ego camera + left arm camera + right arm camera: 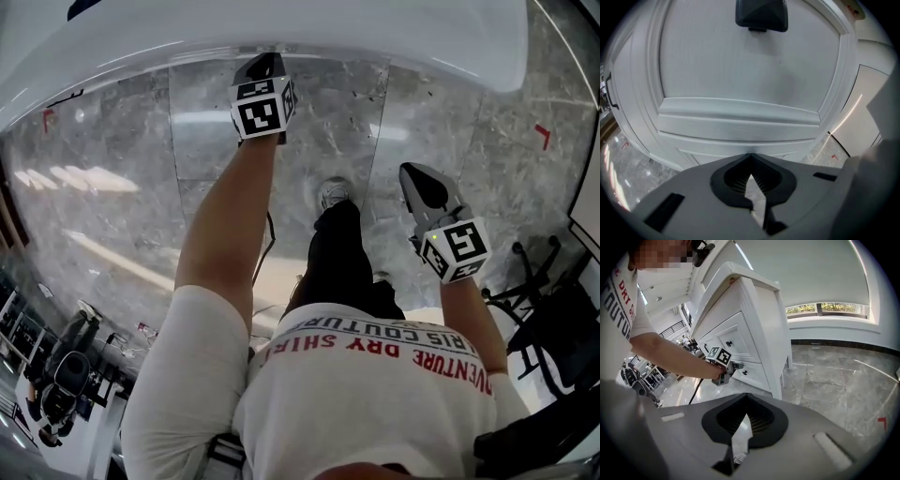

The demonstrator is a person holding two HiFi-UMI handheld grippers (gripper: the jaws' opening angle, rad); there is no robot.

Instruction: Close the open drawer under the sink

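Observation:
A white drawer front [740,75] with a dark knob [761,15] fills the left gripper view. My left gripper [751,157] is shut and empty, its tips right at the lower moulding of that front, below the knob. From the side, the right gripper view shows the left gripper [723,364] against a low drawer [752,372] of the white vanity [759,310]. I cannot tell how far that drawer stands out. In the head view the left gripper [261,98] reaches under the white counter [281,28]. My right gripper [439,220] hangs back over the floor, shut and empty.
Grey marble floor [122,169] lies all round the vanity. The person's leg and shoe [334,194] stand between the two arms. A black stand [539,291] is at the right, and office chairs [61,375] at the lower left.

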